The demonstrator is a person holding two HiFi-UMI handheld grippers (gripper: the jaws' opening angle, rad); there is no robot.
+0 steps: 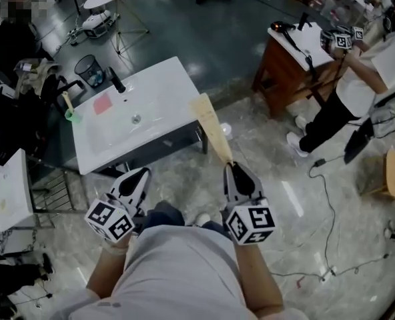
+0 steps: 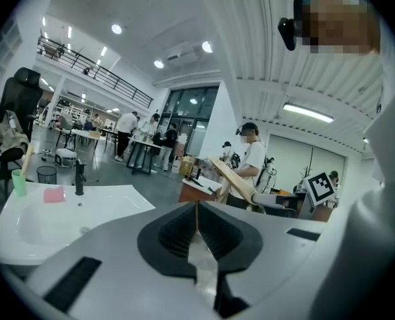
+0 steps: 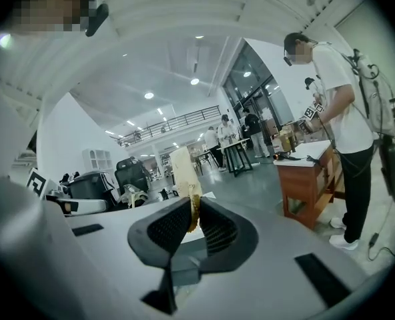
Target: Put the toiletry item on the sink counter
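Now the right gripper (image 1: 232, 167) has its jaws clamped on the long wooden toiletry item (image 1: 211, 122); the left gripper (image 1: 141, 173) has its jaws pressed together, empty.

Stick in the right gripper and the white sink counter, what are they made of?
The stick looks like pale bare wood or bamboo: tan and matte. The sink counter seems glazed ceramic or similar: smooth, white, with shiny reflections.
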